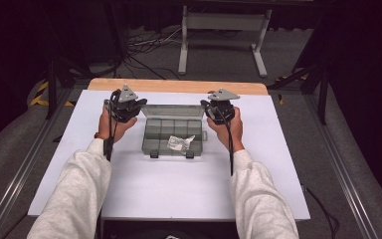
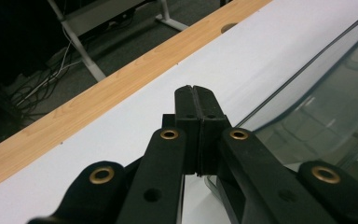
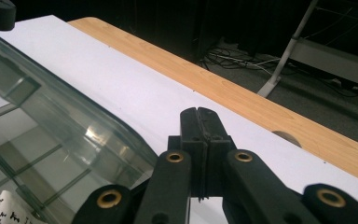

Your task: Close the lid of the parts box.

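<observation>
Clear plastic organiser box [image 1: 173, 133] with open lid, lying on white table cover [image 1: 154, 184] between two hand-held grippers. Left gripper [image 1: 126, 107] held just beyond the box's left far corner, right gripper [image 1: 220, 107] just beyond its right far corner, each gripped by a hand in a pale sleeve. Jaws of both pressed together, pads meeting flat, nothing pinched between them. From the left gripper view: closed left gripper [image 2: 196, 100] pointing across the white cover toward the bare wooden table edge [image 2: 98, 100], with the raised transparent lid [image 2: 326, 107] close beside the jaws on their right, whether touching impossible to tell. From the right gripper view: closed right gripper [image 3: 199, 122] likewise aimed at the wooden table edge [image 3: 242, 95], with the lid [image 3: 51, 140] close beside the jaws on their left and divided compartments visible through it. Small white packet [image 1: 180, 143] with dark print lying in a near-row compartment of the box, behind and inward of both sets of jaws; corner of that packet [image 3: 4, 210] seen low and left of the right jaws. Two dark latches [image 1: 171, 155] on the box's near side, well behind the jaws. Grey floor and metal stand legs [image 1: 221, 37] beyond the table, ahead of the jaws.
</observation>
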Demonstrator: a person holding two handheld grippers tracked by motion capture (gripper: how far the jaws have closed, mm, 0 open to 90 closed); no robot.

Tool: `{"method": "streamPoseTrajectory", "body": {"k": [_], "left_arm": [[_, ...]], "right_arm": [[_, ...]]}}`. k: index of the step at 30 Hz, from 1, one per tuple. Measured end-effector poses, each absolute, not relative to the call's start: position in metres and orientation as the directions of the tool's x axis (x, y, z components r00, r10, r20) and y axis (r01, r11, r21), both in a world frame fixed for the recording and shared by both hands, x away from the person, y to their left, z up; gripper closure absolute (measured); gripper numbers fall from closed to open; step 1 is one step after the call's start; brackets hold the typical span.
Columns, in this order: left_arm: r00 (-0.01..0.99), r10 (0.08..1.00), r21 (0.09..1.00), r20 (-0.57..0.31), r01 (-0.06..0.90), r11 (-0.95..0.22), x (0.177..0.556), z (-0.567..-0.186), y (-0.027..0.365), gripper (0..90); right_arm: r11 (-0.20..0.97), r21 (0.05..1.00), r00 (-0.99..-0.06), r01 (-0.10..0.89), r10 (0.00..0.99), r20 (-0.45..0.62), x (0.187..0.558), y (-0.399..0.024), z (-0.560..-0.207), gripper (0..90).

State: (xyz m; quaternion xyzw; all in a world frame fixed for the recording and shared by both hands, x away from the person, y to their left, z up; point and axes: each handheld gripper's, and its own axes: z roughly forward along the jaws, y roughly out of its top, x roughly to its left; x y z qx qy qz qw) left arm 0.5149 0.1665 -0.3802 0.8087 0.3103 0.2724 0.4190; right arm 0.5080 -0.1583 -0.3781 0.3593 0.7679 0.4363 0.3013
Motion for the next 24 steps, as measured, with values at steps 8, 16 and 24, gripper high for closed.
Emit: {"method": "streamPoseTrajectory", "body": {"k": [8, 16, 24], "left_arm": [[0.663, 0.725, 0.841, 0.185, 0.275, -0.466, 0.511, -0.381, 0.167, 89.8], [0.668, 0.717, 0.834, 0.202, 0.266, -0.483, 0.506, -0.381, 0.168, 89.8], [0.689, 0.696, 0.832, 0.202, 0.254, -0.493, 0.497, -0.385, 0.167, 89.8]], "right_arm": [[0.378, 0.881, -0.564, 0.284, 0.809, -0.165, 0.503, -0.158, -0.377, 89.9], [0.385, 0.88, -0.575, 0.278, 0.801, -0.169, 0.497, -0.159, -0.376, 89.8], [0.39, 0.879, -0.591, 0.274, 0.789, -0.166, 0.49, -0.159, -0.377, 89.6]]}}
